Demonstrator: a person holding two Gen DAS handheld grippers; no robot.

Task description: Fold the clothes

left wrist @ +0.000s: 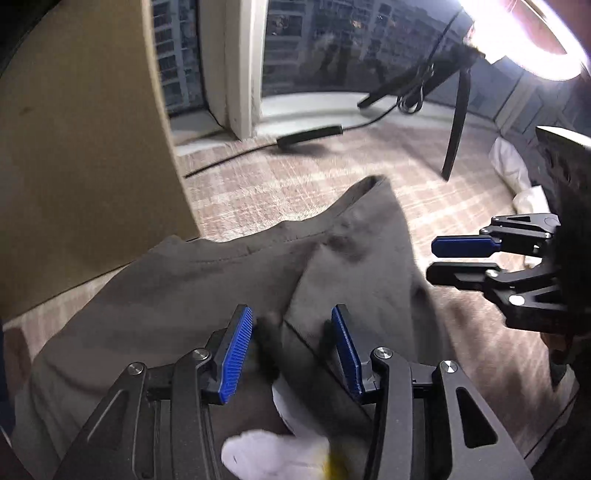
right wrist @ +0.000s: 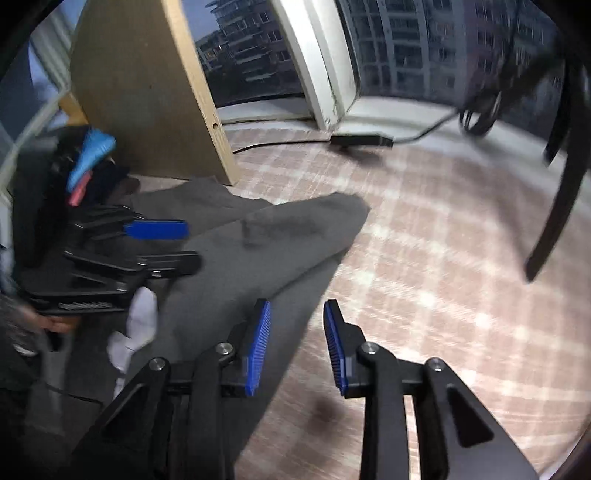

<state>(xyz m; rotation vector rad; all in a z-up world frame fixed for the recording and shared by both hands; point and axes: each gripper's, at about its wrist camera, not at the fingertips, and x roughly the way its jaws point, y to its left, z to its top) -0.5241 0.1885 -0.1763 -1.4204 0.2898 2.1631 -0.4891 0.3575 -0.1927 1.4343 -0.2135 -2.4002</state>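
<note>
Left wrist view: the left gripper (left wrist: 291, 354) occupies the lower centre of the frame, its blue-padded jaws standing well apart with nothing clamped between them. Beneath and ahead of it lies the grey garment (left wrist: 221, 280), spread over the plaid surface (left wrist: 303, 192) from the lower left toward the centre, with one portion folded over as a diagonal flap whose tip points toward the upper centre. A white cloth (left wrist: 273, 454) shows at the bottom edge, partly under the garment; the detail is blurred. At the right edge the right gripper (left wrist: 443, 260) enters sideways, its two fingers parted and empty, above the garment's right border. A wooden panel (left wrist: 85, 147) fills the upper left, a window (left wrist: 332, 48) the top centre, and a bright ring light (left wrist: 546, 33) the upper right, with a black power adapter (left wrist: 310, 136) and cable below the sill.

Right wrist view: the right gripper (right wrist: 297, 347) sits at the lower centre, jaws apart and empty, straddling the garment's (right wrist: 258, 258) right edge where it meets the plaid surface (right wrist: 443, 258). The left gripper (right wrist: 184, 245) appears at the centre left, likewise spread and holding nothing, over the garment. The white cloth (right wrist: 136, 325) lies at the lower left.
</note>
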